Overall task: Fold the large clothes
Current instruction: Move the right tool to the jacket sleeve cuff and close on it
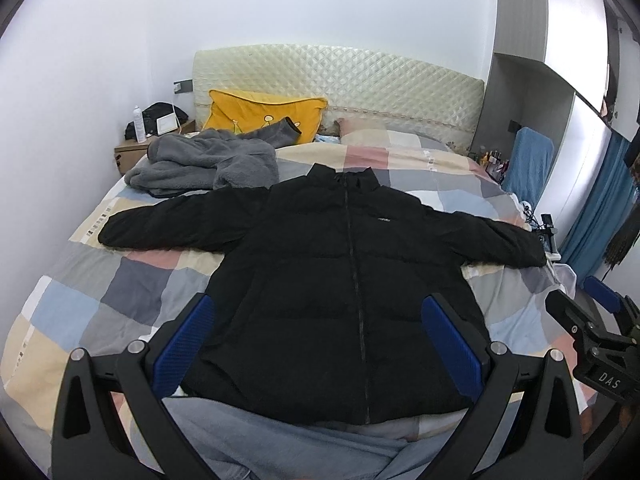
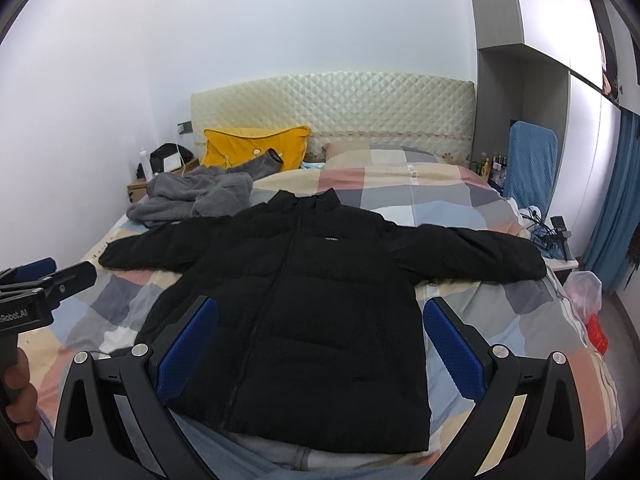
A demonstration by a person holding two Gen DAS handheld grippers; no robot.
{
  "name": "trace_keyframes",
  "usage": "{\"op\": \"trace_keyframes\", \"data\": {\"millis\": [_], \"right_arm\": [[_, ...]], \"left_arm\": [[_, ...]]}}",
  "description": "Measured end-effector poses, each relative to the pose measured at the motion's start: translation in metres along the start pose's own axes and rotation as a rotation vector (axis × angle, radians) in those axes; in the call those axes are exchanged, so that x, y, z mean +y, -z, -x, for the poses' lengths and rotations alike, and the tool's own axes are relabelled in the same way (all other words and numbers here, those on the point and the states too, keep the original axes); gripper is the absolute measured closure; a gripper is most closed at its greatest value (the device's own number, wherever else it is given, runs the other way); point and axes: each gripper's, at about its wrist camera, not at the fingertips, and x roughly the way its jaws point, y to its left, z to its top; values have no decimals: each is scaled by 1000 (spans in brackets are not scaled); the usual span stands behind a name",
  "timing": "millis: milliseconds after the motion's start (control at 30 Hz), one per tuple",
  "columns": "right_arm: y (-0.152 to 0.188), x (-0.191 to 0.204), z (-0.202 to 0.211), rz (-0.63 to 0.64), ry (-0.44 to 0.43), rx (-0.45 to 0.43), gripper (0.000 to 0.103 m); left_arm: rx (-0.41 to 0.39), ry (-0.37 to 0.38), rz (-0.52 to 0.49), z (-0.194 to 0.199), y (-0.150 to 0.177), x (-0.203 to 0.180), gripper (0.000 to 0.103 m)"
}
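My left gripper (image 1: 320,344) and right gripper (image 2: 320,344) both hang spread wide, grasping nothing. The black zipped puffer jacket (image 1: 340,272) lies flat at twelve o'clock, sleeves outstretched, on the pastel checked quilt (image 1: 120,292).

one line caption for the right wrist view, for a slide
Open right gripper poised above a black puffer jacket spread flat, sleeves out, on a checked bed cover.

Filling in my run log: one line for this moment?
stage: pre-fold | black jacket: spread flat on bed, sleeves out, zipped | left gripper: open, empty | right gripper: open, empty
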Motion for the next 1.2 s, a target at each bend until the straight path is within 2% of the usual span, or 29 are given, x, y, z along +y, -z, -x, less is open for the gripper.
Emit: {"op": "trace_keyframes", "data": {"millis": [133, 333, 567, 833, 1033, 1200], "right_arm": [[-11, -9, -6, -15, 18, 5, 0], [-20, -32, -17, -56, 44, 3, 0], [-34, -67, -23, -112, 81, -24, 0], [-42, -98, -40, -104, 145, -50, 0], [-36, -126, -61, -145, 124, -87, 0], [-28, -159, -89, -216, 143, -52, 0]], "left_arm": [[3, -12, -28, -8, -10, -8, 0], [35, 38, -18, -25, -27, -19, 0], [-3, 82, -107, -29, -63, -56, 0], [-53, 186, -99, -44, -110, -69, 0], [-90, 234, -125, -68, -108, -77, 0], [-86, 223, -124, -105, -84, -68, 0]]}}
